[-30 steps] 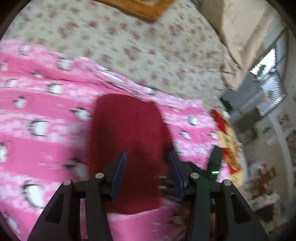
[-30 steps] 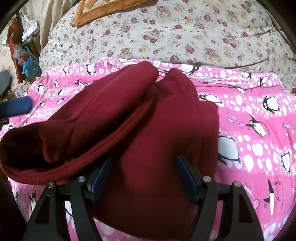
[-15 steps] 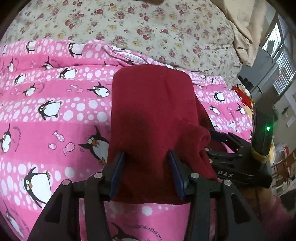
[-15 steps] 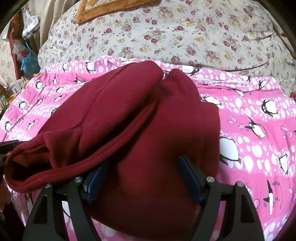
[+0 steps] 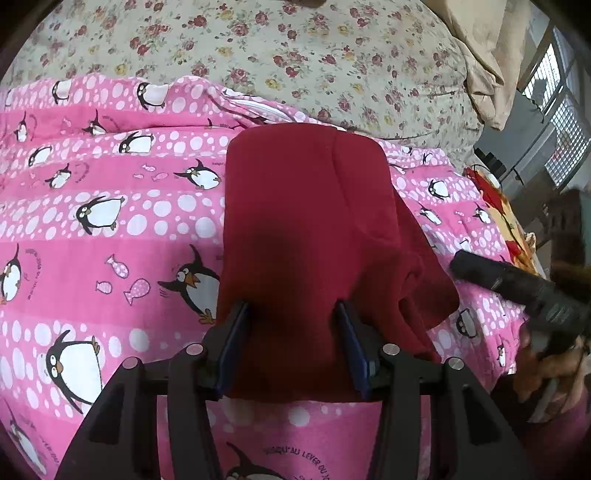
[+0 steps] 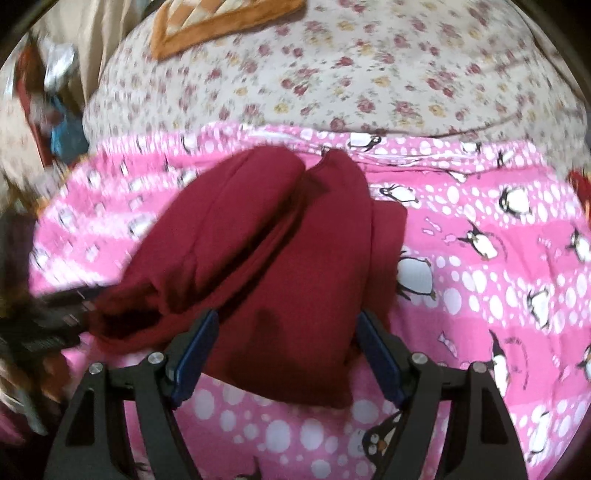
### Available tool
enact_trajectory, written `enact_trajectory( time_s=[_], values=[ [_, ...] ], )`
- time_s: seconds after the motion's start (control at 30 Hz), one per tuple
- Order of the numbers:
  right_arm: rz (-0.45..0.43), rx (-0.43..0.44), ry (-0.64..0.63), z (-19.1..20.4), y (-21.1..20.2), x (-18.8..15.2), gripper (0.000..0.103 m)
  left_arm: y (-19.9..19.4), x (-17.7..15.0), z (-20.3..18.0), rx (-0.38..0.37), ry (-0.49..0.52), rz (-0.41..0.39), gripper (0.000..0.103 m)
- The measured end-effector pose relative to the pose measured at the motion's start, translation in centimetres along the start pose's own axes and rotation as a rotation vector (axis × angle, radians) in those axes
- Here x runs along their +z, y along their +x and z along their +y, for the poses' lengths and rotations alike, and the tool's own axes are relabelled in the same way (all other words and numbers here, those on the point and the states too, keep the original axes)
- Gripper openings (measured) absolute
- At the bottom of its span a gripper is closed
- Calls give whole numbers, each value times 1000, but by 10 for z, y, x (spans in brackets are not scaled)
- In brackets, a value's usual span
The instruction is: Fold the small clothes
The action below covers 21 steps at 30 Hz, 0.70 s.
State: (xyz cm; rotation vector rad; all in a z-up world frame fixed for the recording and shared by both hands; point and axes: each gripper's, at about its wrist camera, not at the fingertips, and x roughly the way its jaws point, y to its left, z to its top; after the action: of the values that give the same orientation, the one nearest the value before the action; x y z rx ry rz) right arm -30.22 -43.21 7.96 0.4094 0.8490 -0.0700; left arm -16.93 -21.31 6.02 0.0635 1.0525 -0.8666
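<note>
- Left gripper [image 5: 291, 347] is clamping the dark red garment's [image 5: 310, 229] near hem, laying the fold onto the penguin blanket [image 5: 110, 221].
- Right gripper [image 6: 288, 354], jaws released (nothing pinched), is hovering; next likely needs releasing and smoothing.

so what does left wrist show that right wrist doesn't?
Left wrist only: a window with a grille at upper right, a beige curtain beside it, and the right gripper, blurred, off to the garment's right.

Right wrist only: an orange-edged cushion at the top of the floral bedding, clutter at far left, and two rolled folds of the garment meeting in a crease.

Both: the dark red garment lying on the pink penguin blanket, floral bedding behind, and each view's own blue-padded fingers framing the garment's near edge.
</note>
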Motion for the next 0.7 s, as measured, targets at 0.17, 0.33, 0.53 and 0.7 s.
enact_trajectory(
  time_s=[0.17, 0.33, 0.53, 0.7],
  values=[
    [22, 172, 138, -2, 18, 15, 80, 0, -3, -9, 44, 45, -8, 28],
    [78, 177, 140, 15, 63, 25, 80, 1, -5, -12, 57, 60, -11, 28],
    [39, 152, 143, 25, 90, 34, 82, 0, 0, -5, 25, 36, 9, 29],
    [-22, 167, 117, 29, 89, 33, 64, -12, 10, 12, -32, -57, -22, 29]
  ],
)
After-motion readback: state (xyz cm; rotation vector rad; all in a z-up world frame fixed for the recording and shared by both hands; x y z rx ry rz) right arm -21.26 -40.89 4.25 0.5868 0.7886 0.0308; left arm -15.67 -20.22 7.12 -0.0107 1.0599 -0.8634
